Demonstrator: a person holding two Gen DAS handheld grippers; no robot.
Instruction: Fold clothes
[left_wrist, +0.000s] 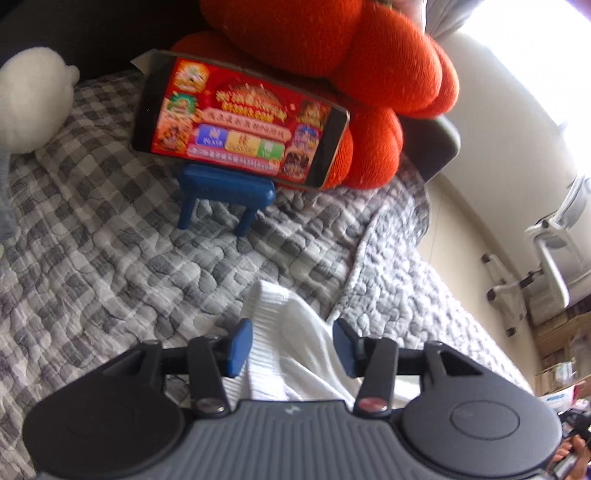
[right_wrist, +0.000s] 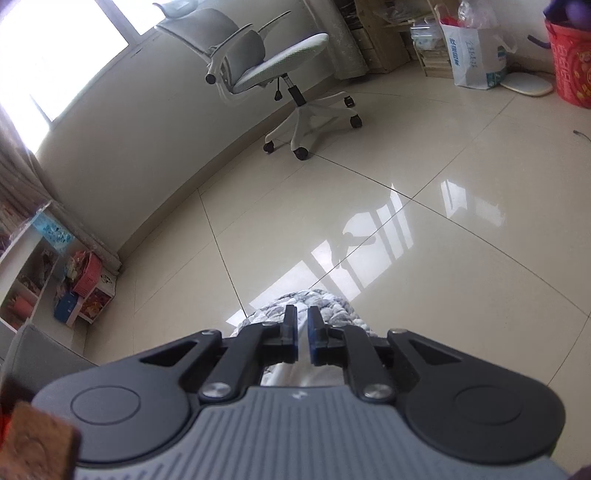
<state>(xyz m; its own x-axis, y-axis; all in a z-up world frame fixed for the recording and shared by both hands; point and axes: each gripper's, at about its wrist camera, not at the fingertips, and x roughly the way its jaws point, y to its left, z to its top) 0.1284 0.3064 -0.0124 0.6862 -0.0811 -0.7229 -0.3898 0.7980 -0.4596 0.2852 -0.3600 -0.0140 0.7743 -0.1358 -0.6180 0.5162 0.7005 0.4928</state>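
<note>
The white cloth (left_wrist: 291, 339) lies on the checked quilt (left_wrist: 110, 229), at the edge of the bed, bunched in soft folds. Your left gripper (left_wrist: 291, 345) stands over it with the jaws released; the cloth passes between the blue pads (left_wrist: 238, 347) but they do not press it. Beyond the cloth, a phone (left_wrist: 240, 122) leans on a small blue stand (left_wrist: 225, 192), against an orange cushion (left_wrist: 373, 74). Your right gripper (right_wrist: 302, 334) is past the quilt's corner, over the tiled floor (right_wrist: 406, 258); its jaws are slightly apart and grasp nothing. A desk chair (right_wrist: 258, 62) stands far behind.
</note>
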